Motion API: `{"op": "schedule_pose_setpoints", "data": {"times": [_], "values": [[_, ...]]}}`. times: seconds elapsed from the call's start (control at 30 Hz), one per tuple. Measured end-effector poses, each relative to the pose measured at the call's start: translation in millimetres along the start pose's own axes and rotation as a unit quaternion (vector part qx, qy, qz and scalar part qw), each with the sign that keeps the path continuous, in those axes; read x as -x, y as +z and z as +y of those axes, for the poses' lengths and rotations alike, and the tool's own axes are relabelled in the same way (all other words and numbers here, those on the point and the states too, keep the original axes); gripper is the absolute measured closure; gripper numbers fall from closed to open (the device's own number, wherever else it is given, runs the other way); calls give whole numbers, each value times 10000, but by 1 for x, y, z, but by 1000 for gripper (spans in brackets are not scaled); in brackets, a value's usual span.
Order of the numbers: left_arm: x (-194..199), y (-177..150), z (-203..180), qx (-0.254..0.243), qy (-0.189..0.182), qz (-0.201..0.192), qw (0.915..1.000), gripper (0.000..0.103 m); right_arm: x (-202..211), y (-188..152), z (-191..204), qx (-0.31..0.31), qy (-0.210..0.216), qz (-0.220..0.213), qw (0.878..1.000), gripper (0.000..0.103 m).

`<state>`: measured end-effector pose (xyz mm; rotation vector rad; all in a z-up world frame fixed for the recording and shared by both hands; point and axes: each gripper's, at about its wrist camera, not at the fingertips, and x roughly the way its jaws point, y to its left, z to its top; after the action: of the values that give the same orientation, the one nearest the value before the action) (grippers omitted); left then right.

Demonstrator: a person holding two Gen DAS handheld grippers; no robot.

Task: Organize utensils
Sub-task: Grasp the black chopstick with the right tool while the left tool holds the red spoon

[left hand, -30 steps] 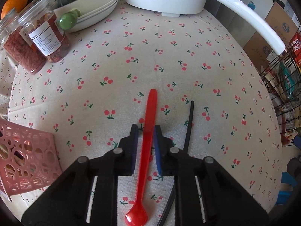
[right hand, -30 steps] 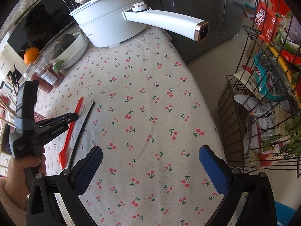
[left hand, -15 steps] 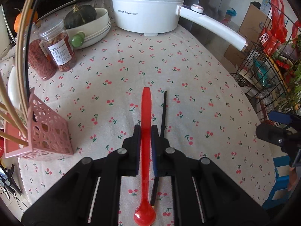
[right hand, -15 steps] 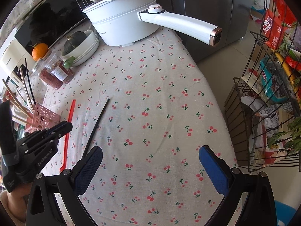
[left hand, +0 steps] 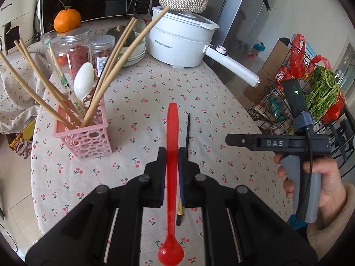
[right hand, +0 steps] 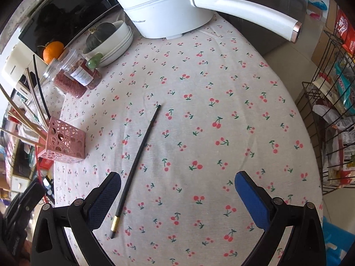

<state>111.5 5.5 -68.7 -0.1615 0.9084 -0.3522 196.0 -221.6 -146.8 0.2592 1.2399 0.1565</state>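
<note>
My left gripper (left hand: 172, 153) is shut on a red plastic spoon (left hand: 172, 119), held above the cherry-print tablecloth with its handle pointing forward and its bowl toward the camera. A pink perforated holder (left hand: 85, 137) stands to the left of it, filled with several wooden chopsticks and a white spoon. A black chopstick (right hand: 139, 153) lies flat on the cloth. My right gripper (right hand: 177, 179) hangs open over the cloth, its left finger just beside the chopstick's lower end and nothing between its pads. The pink holder (right hand: 63, 143) sits left of that chopstick.
A white electric pot (left hand: 179, 42) with a long handle stands at the back. Two jars (left hand: 77, 48), stacked bowls (right hand: 115, 42) and an orange (left hand: 66, 20) sit at the back left. A wire rack (left hand: 310, 102) of groceries stands past the table's right edge.
My left gripper has risen with the red spoon and tilted up, bringing the pink holder into full view. My right gripper has shifted left toward the black chopstick.
</note>
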Motion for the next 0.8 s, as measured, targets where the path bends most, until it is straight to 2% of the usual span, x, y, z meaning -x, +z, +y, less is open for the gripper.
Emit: {"op": "schedule_pose_setpoints", "data": {"times": [0.13,0.23,0.37,0.4,0.43,0.5,0.57,0.6,0.67,0.73,0.8], "values": [[21,0,4,-73,-78,-316,9994,92,-24,10,26,122,-58,84,9999,0],[30,2,11,-54,-152,-399,9991,92,-42,15,46,334,-317,92,9989,4],[35,3,22,51,-226,-432,9988,92,-68,17,62,340,-747,210,9964,31],[36,3,24,75,-244,-419,9988,92,-75,17,63,296,-752,343,9961,33],[37,3,27,96,-254,-408,9988,92,-76,16,67,363,-888,261,9950,36],[42,-1,33,126,-259,-421,9987,92,-80,15,74,481,-1037,236,9932,48],[45,-1,37,160,-257,-435,9986,92,-82,13,80,604,-1081,159,9922,65],[46,-1,40,177,-255,-443,9985,92,-83,12,82,712,-1114,135,9911,70],[48,0,44,228,-241,-485,9983,92,-85,10,87,892,-1019,117,9907,91],[52,1,48,293,-238,-578,9976,92,-88,9,89,924,-896,126,9916,93],[58,4,51,351,-269,-757,9962,92,-87,10,86,800,-569,132,9951,97]]}}
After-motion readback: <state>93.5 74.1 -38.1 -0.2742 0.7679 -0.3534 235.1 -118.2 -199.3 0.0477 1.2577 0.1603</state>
